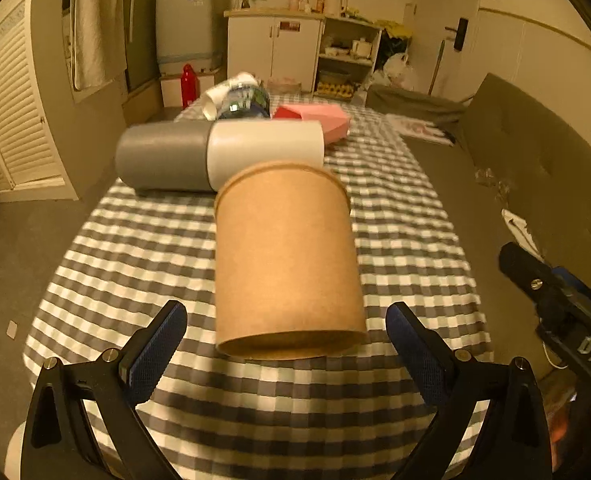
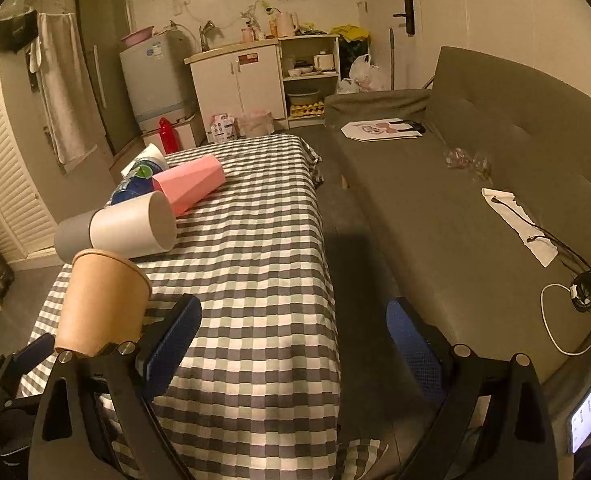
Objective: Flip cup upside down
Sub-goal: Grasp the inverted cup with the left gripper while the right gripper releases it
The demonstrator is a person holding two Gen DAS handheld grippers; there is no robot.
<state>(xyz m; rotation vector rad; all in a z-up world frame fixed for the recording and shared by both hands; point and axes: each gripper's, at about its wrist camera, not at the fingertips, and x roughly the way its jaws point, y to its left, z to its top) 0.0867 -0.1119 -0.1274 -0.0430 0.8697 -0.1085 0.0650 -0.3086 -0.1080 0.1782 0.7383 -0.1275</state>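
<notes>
A brown paper cup (image 1: 287, 256) is on the checked tablecloth (image 1: 135, 248), its wide rim up and its narrow base down near me. My left gripper (image 1: 287, 356) is open, its blue pads (image 1: 159, 352) on either side of the cup's base, not touching it. In the right wrist view the cup (image 2: 101, 300) stands at the left. My right gripper (image 2: 295, 356) is open and empty over the table's right edge, to the right of the cup.
A grey and white cup (image 1: 215, 156) lies on its side behind the brown cup. A pink cup (image 1: 319, 118) and a patterned cup (image 1: 243, 102) lie farther back. A grey sofa (image 2: 475, 200) runs along the table's right side.
</notes>
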